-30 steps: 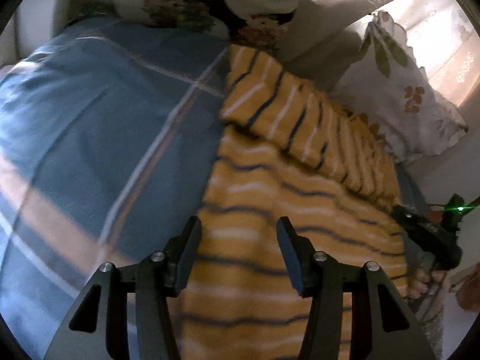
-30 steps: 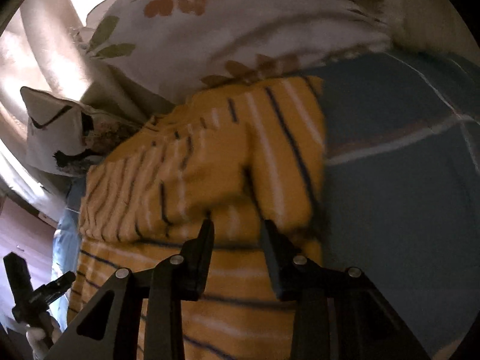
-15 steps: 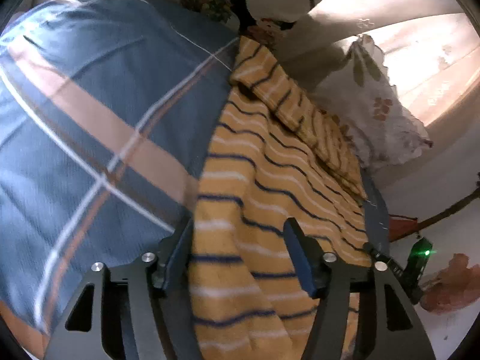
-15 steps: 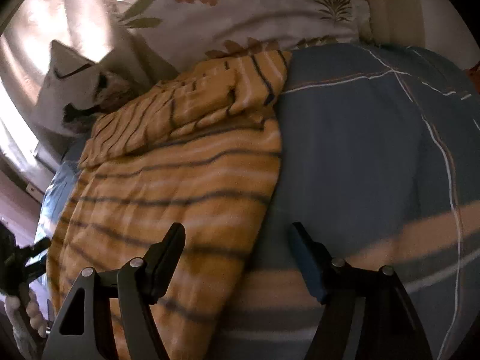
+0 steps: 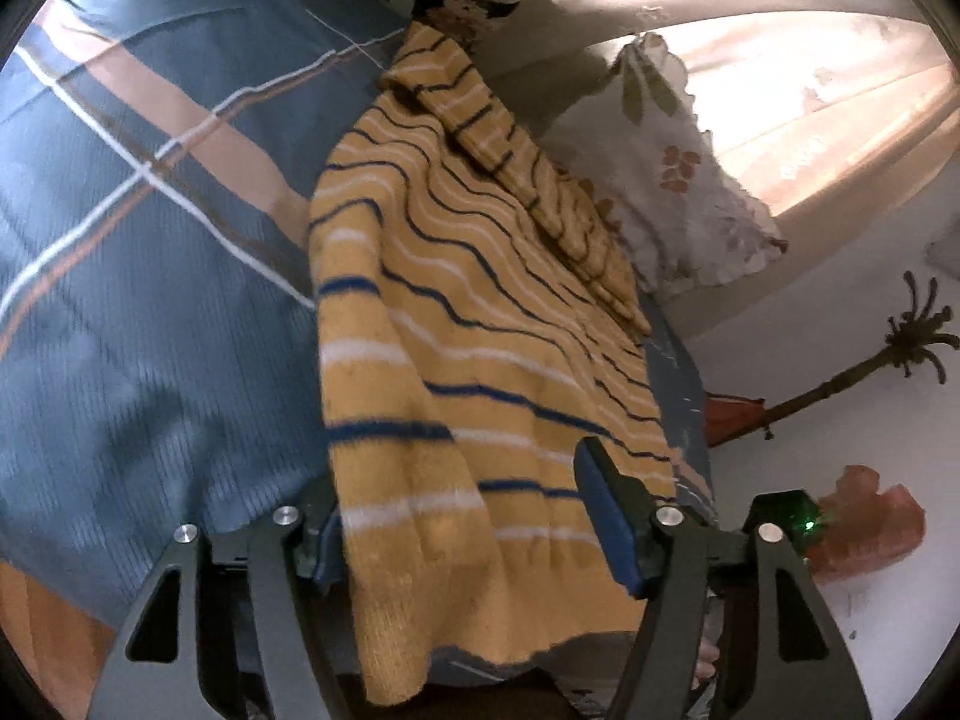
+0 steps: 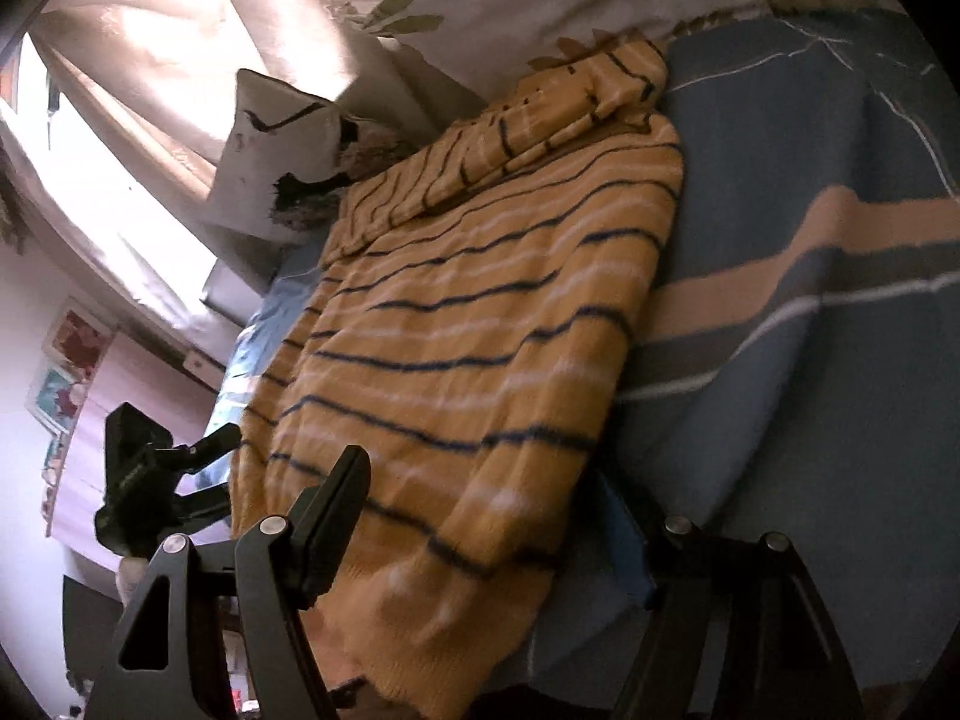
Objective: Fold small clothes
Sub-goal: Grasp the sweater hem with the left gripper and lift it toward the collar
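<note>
A yellow sweater with navy and white stripes (image 5: 456,324) lies on a blue plaid bedspread (image 5: 150,252), its sleeves folded across the far end (image 5: 540,180). My left gripper (image 5: 462,534) is open, its fingers on either side of the sweater's near hem corner, which hangs over the bed edge. In the right wrist view the same sweater (image 6: 480,330) lies flat, and my right gripper (image 6: 486,522) is open around the other hem corner. The right finger of that gripper is partly hidden by the cloth. The left gripper (image 6: 156,480) shows at the left.
Floral pillows (image 5: 678,180) and a curtain (image 6: 150,60) stand at the far end of the bed. The bedspread (image 6: 810,300) stretches to the right of the sweater. A white floor with a broom (image 5: 852,372) and an orange object (image 5: 864,522) lies beside the bed.
Both grippers have pulled back from the folded sleeves to the near hem and opened wider. The sweater's hem now lies between each pair of fingers.
</note>
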